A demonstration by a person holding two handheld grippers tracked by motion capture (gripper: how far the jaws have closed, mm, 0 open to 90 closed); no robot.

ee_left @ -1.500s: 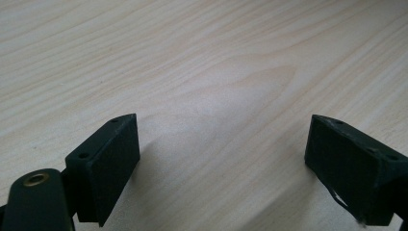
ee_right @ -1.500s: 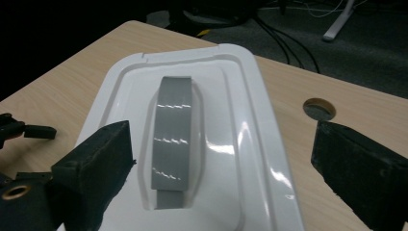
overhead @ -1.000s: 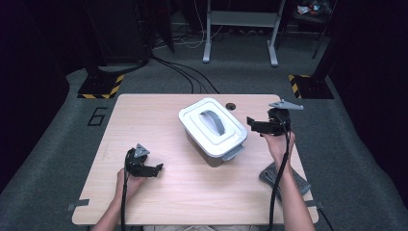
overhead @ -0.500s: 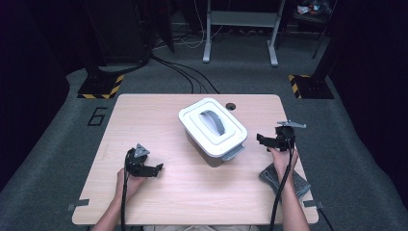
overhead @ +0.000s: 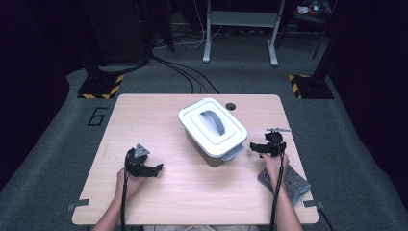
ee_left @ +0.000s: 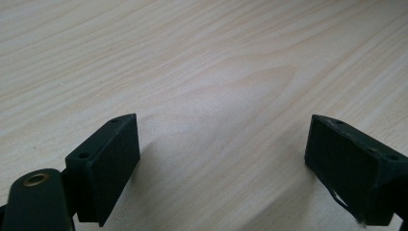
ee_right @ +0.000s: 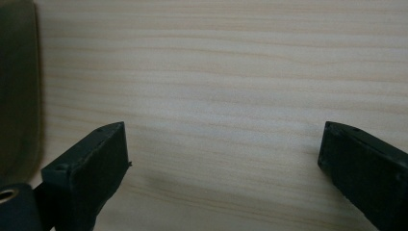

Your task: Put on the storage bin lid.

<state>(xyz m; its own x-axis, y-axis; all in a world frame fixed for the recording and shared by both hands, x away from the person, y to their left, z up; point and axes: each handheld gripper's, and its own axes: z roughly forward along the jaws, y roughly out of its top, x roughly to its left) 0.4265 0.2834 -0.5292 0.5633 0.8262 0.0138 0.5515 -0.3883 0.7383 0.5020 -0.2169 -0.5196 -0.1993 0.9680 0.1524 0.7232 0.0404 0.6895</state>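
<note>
Both black two-jaw grippers spread wide, nothing between the jaws: left gripper (overhead: pixel 153 169) low over bare light wood table (overhead: pixel 144 120), right gripper (overhead: pixel 252 147) just beside white-lidded rectangular plastic box (overhead: pixel 212 130) at table centre, grey folded cloth (overhead: pixel 288 183) near right hand.

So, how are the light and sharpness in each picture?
High view: table evenly lit, dark surroundings, slightly soft. Left gripper view: wood grain sharp farther off, the near jaws a little soft, with a soft shadow beside one of them. Right gripper view: dimmer, blurred, with the container a dark smear.
</note>
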